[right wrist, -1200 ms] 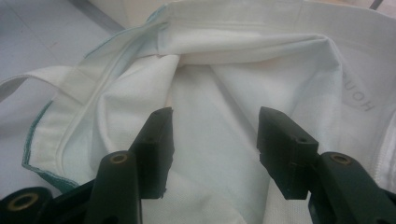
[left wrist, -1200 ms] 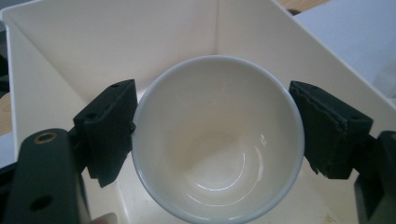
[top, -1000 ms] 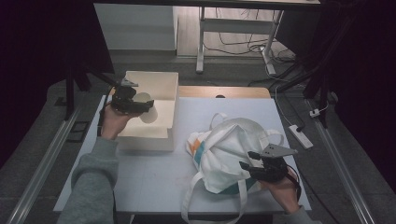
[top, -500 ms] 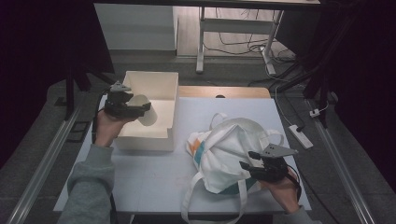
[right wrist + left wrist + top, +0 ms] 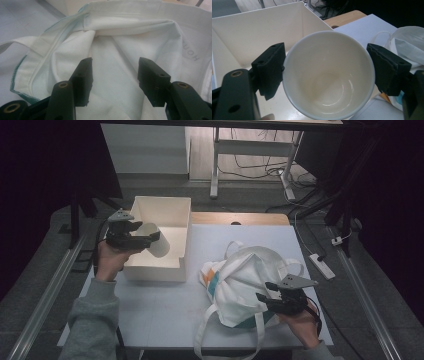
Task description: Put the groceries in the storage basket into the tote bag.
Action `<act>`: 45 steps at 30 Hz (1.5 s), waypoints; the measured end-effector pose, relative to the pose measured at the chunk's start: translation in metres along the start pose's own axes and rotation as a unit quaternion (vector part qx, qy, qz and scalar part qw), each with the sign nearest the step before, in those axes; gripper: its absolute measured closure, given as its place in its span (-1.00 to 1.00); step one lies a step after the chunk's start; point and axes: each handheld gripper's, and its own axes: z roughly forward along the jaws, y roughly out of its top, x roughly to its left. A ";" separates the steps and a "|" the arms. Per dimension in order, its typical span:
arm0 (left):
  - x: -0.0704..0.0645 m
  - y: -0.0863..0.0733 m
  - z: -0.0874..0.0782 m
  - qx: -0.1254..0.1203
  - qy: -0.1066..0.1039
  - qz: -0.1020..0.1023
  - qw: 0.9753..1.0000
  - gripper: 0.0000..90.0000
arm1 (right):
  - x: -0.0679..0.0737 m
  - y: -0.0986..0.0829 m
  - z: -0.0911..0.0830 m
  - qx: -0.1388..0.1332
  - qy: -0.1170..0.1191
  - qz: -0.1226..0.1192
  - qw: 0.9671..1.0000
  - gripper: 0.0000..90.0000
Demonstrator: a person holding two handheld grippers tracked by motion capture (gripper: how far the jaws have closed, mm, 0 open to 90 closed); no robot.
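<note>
A white paper cup [image 5: 162, 246] is held on its side over the open white box [image 5: 165, 207], with my left gripper [image 5: 152, 236] shut on it. In the left gripper view the empty cup [image 5: 329, 82] faces the camera between the black jaws, with the box wall [image 5: 257, 32] behind it. A crumpled white tote bag [image 5: 245, 275] with orange and teal print lies on the table's right half. My right gripper [image 5: 263, 290] hovers open at the bag's near right edge. In the right gripper view its jaws [image 5: 115, 70] stand apart just above the bag fabric [image 5: 120, 37].
The pale table [image 5: 165, 305] has free room at the front left. The bag's straps [image 5: 202, 340] trail over the front edge. A wooden board [image 5: 240, 217] lies at the back edge. A power strip [image 5: 322, 265] lies on the floor at the right.
My left hand has shifted slightly to the left with the cup still over the box. The right gripper has stayed at the bag.
</note>
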 end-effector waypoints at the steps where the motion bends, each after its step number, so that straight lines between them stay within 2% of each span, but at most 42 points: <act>1: 0.000 0.000 -0.001 0.000 -0.002 0.003 1.000 -0.56 | 0.000 0.000 0.000 0.000 0.000 -0.001 1.000 0.00; 7: -0.004 0.001 -0.011 -0.018 -0.011 0.005 1.000 -0.56 | 0.001 0.000 0.002 0.003 0.000 -0.002 1.000 0.00; 13: -0.013 0.005 -0.022 -0.045 -0.042 0.006 0.998 -0.56 | 0.001 0.000 0.001 0.001 -0.001 -0.002 1.000 0.00; 23: -0.036 0.012 -0.026 -0.062 -0.092 0.025 0.993 -0.56 | 0.001 0.000 0.001 -0.003 -0.001 -0.003 1.000 0.00; 27: -0.045 0.014 -0.025 -0.065 -0.112 0.032 0.991 -0.56 | 0.001 0.000 0.001 -0.002 -0.001 -0.004 1.000 0.00; 32: -0.057 0.017 -0.021 -0.061 -0.126 0.045 0.989 -0.56 | 0.002 0.000 0.001 -0.006 -0.001 -0.007 1.000 0.00; 37: -0.068 0.019 -0.017 -0.061 -0.146 0.052 0.986 -0.56 | 0.002 0.001 0.001 -0.008 -0.001 -0.008 1.000 0.00; 45: -0.086 0.021 -0.007 -0.050 -0.167 0.070 0.982 -0.56 | 0.004 0.002 0.001 -0.014 0.003 -0.014 1.000 -0.02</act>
